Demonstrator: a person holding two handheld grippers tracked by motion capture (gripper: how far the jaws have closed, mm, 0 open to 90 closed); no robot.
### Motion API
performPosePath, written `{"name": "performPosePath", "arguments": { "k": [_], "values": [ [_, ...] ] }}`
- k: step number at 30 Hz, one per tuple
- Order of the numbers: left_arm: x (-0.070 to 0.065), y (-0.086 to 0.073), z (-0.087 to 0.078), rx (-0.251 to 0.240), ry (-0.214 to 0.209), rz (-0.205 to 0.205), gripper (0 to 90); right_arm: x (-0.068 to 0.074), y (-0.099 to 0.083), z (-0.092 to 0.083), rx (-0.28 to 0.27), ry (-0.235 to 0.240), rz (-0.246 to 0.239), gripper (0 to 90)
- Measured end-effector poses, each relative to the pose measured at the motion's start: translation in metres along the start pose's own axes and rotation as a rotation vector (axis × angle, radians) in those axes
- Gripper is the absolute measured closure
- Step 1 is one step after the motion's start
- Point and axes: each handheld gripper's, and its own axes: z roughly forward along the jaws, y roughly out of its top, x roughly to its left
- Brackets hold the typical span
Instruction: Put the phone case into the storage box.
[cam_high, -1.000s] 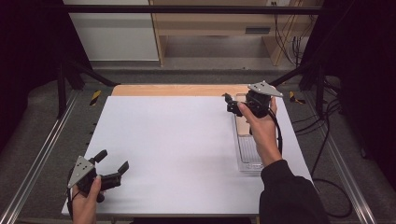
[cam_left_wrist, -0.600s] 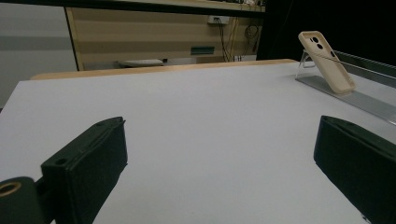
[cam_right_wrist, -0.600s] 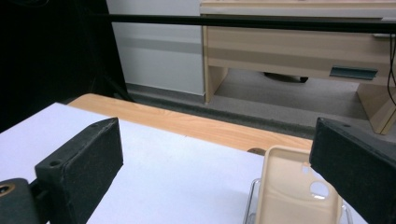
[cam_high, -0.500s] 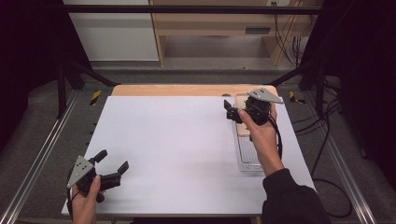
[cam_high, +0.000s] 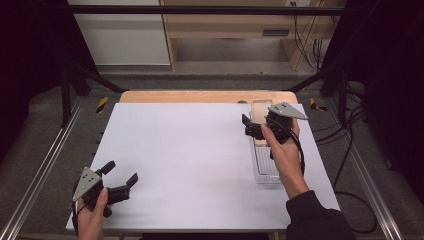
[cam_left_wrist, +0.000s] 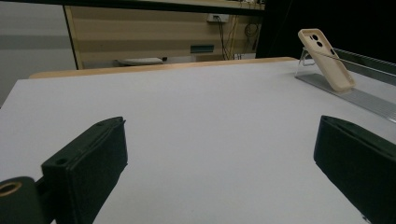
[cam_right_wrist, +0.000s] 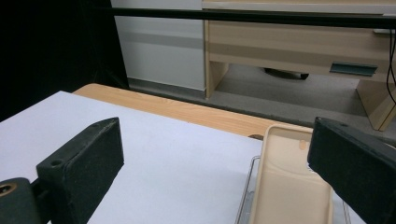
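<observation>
Your right gripper (cam_high: 248, 128) hangs over the far end of the clear tray (cam_high: 265, 167), which lies along the right edge of the white table (cam_high: 200, 160). Its jaws stand wide apart and hold nothing. In the right gripper view the beige phone case (cam_right_wrist: 292, 186) sits just ahead of those jaws, its hollow inner side turned toward you, leaning at the tray's far end; the right-hand jaw covers part of the case's edge in that view, but you cannot tell from it whether the jaw touches the case. From above, the case (cam_high: 260, 109) shows just beyond your right hand (cam_high: 282, 150), at the tray's far end near the wooden strip (cam_high: 207, 96) that borders the table.

Your left gripper (cam_high: 120, 178) is well apart from the tray, at the near left corner of the table, low over the white surface. Its jaws are also spread wide with nothing between them. In the left gripper view the case (cam_left_wrist: 327, 59) stands far off across the table, tilted back against the tray's (cam_left_wrist: 355, 95) clear end wall, its camera cut-outs at the top.
</observation>
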Motion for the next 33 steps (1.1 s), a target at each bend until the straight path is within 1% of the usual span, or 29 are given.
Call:
{"name": "performPosePath", "arguments": {
  "k": [3, 7, 12, 14, 17, 19, 20, 22, 24, 27, 28, 30, 31, 33],
  "values": [
    [0.000, 0.000, 0.000, 0.001, 0.006, 0.005, 2.4, 0.000, -0.002, -0.004, -0.014, -0.002, -0.020, 4.0],
    [0.000, 0.000, 0.000, 0.001, 0.003, 0.008, 2.5, 0.001, -0.003, -0.009, -0.032, 0.012, -0.009, 3.8],
    [0.000, 0.001, -0.001, 0.000, -0.002, 0.005, 2.5, 0.002, -0.002, -0.017, -0.049, 0.015, -0.019, 3.5],
    [0.000, 0.001, -0.001, 0.000, 0.006, 0.008, 2.5, 0.001, -0.001, -0.021, -0.054, 0.015, -0.019, 3.3],
    [-0.001, 0.001, -0.002, -0.004, 0.008, 0.007, 2.5, -0.002, 0.000, -0.026, -0.067, 0.010, -0.026, 3.3],
    [-0.001, 0.001, -0.003, -0.005, 0.010, 0.009, 2.5, -0.004, -0.001, -0.030, -0.073, 0.006, -0.022, 3.5],
    [-0.002, 0.002, -0.003, -0.009, 0.005, 0.003, 2.6, -0.005, -0.002, -0.032, -0.076, -0.001, -0.024, 3.5],
    [-0.003, 0.003, -0.005, -0.013, 0.012, 0.013, 2.5, -0.007, -0.003, -0.036, -0.084, -0.006, -0.021, 3.6],
    [-0.004, 0.003, -0.006, -0.014, 0.004, 0.014, 2.5, -0.010, -0.004, -0.040, -0.093, -0.009, -0.020, 3.5],
    [-0.005, 0.003, -0.008, -0.015, -0.001, 0.010, 2.5, -0.013, -0.006, -0.045, -0.091, -0.004, -0.027, 3.4],
    [-0.006, 0.003, -0.008, -0.018, 0.003, 0.010, 2.5, -0.014, -0.007, -0.047, -0.091, -0.005, -0.029, 3.4],
    [-0.007, 0.004, -0.009, -0.021, 0.002, 0.015, 2.5, -0.016, -0.009, -0.050, -0.093, 0.000, -0.032, 3.4],
    [-0.007, 0.003, -0.009, -0.020, -0.005, 0.012, 2.5, -0.017, -0.010, -0.052, -0.092, 0.000, -0.029, 3.4],
    [-0.008, 0.003, -0.010, -0.019, -0.006, 0.014, 2.5, -0.019, -0.012, -0.055, -0.092, 0.001, -0.036, 3.4]
  ]
}}
